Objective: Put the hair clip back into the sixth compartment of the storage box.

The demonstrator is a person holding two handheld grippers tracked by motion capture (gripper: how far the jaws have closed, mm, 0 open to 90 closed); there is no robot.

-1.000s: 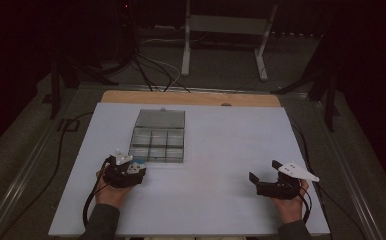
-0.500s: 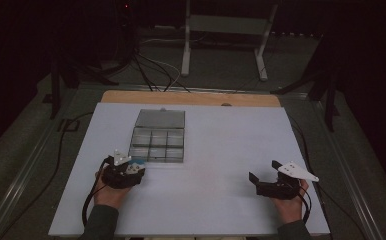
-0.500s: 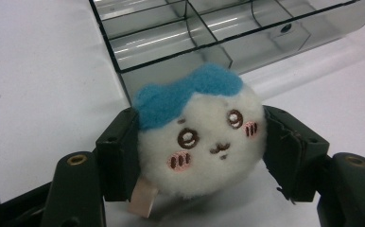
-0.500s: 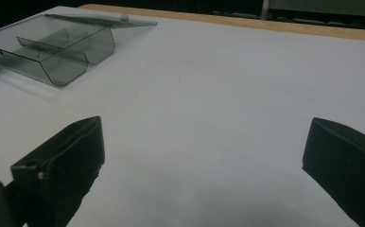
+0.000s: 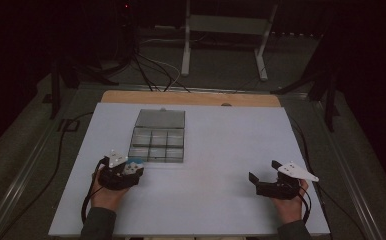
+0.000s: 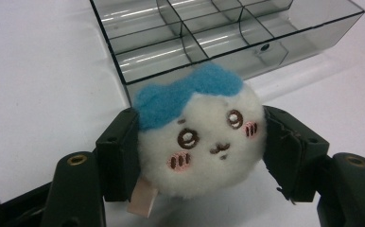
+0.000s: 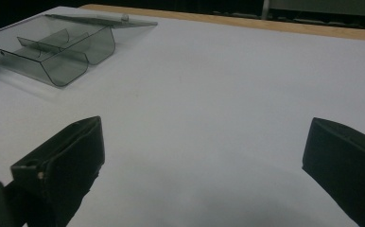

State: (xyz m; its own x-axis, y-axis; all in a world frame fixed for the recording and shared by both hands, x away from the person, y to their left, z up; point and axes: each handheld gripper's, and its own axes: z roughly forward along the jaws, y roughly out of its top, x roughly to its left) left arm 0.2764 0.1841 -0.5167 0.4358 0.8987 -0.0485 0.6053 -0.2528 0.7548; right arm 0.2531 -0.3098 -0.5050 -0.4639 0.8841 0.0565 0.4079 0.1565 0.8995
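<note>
The left gripper [image 6: 197,156] has its fingers [image 6: 119,156] clamped on a small round plush toy [image 6: 199,142], one pad pressing each flank of the white ball. In the left gripper view the toy sits squarely between the pads: its embroidered face looks back toward the camera, and its blue felt tuft tilts toward 1 o'clock, toward the box. A pale tag hangs from its underside at about 7 o'clock. The toy is nearly as tall as it is wide, so no long axis can be made out.

In the high view the toy [image 5: 134,164] lies at the near left of the white desk [image 5: 231,145], just short of the near left corner of the clear compartment box [image 5: 157,140], which sits at 1 o'clock from it.

At the near right of the desk the right gripper [image 5: 262,172] rests with its fingers [image 7: 65,163] wide apart, with bare desk between them.
</note>
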